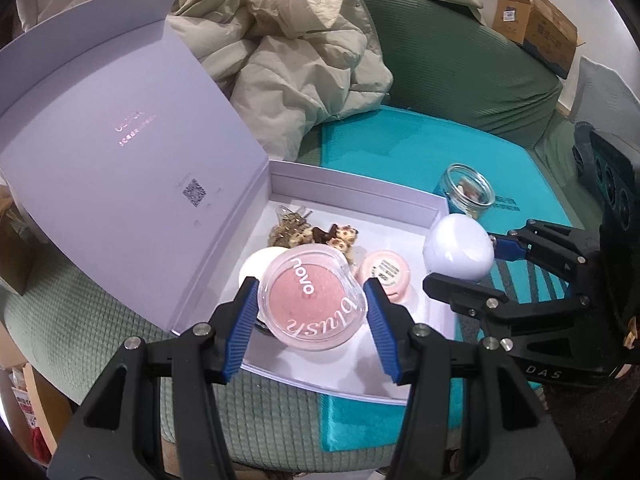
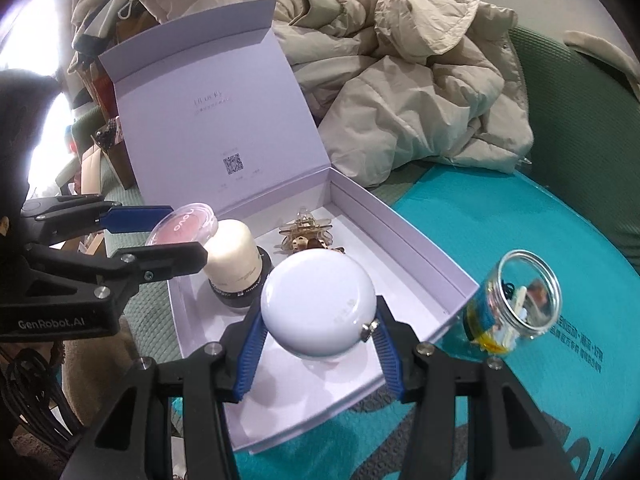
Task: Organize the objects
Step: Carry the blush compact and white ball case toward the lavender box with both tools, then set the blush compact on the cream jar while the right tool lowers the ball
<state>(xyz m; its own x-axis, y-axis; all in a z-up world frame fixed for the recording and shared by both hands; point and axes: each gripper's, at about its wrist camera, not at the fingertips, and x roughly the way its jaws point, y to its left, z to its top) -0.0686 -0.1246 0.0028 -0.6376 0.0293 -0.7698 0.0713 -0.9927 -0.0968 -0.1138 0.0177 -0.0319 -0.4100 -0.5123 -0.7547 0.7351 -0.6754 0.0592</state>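
My left gripper (image 1: 310,322) is shut on a round pink blush compact (image 1: 314,297), held above the open white box (image 1: 360,194). In the right wrist view the same compact (image 2: 182,226) shows at the left in the left gripper (image 2: 176,236). My right gripper (image 2: 318,350) is shut on a round white compact case (image 2: 318,304), also over the box (image 2: 424,248). In the left wrist view that white case (image 1: 458,246) hangs at the box's right rim in the right gripper (image 1: 468,266). Inside lie hair clips (image 1: 310,236), a small pink jar (image 1: 386,274) and a cream bottle (image 2: 234,258).
A glass jar (image 2: 516,300) of small items lies on the teal mat (image 2: 520,380), right of the box. The box lid (image 1: 132,168) stands upright at the left. A crumpled beige jacket (image 1: 296,52) lies behind on the green couch (image 1: 460,56). Cardboard boxes (image 1: 532,20) sit far right.
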